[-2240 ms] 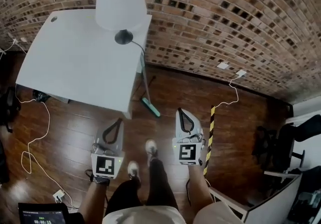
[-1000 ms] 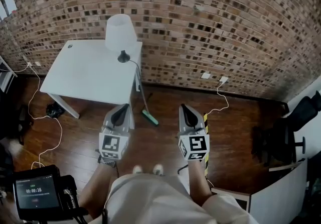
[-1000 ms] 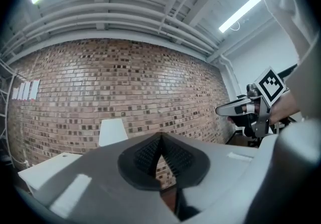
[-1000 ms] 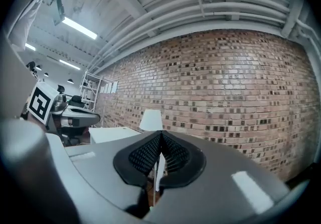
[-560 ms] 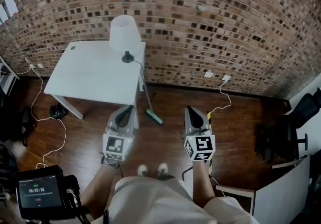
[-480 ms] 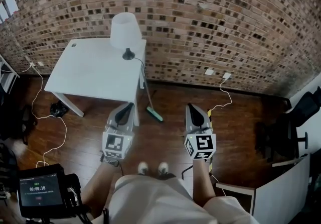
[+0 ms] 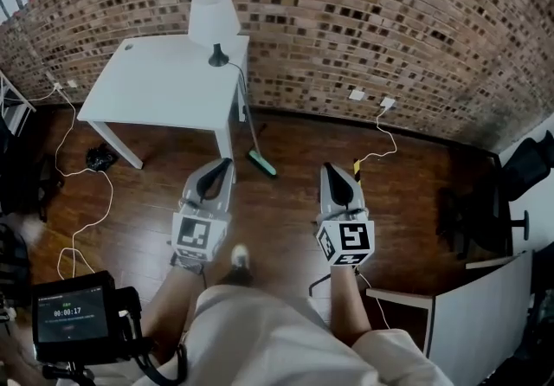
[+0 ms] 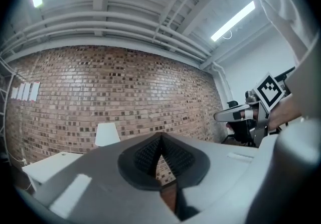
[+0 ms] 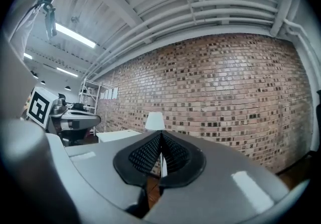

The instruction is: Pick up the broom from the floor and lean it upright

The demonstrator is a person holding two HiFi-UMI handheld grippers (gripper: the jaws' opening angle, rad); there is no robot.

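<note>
The broom (image 7: 261,164) has a green head on the wooden floor. Its thin handle rises to the right front corner of the white table (image 7: 147,90), where it leans upright. Both grippers hang side by side above the floor, short of the broom, and point at the brick wall. My left gripper (image 7: 227,164) (image 8: 160,137) is shut, its ribbed pads together with nothing between them. My right gripper (image 7: 328,169) (image 9: 161,135) is shut and empty too. Each gripper view shows only wall, lamp and table beyond the pads; the broom is hidden there.
A white lamp (image 7: 214,16) stands at the table's far right corner. White cables (image 7: 78,202) trail over the floor at left, another (image 7: 381,142) runs from a wall socket. A yellow-black strip (image 7: 356,170) lies by the right gripper. Office chairs (image 7: 485,220) and a white panel (image 7: 472,306) stand at right.
The person has taken a step, and one shoe now shows under the body. Both grippers travelled along, still shut and side by side. The broom keeps leaning at the table.
</note>
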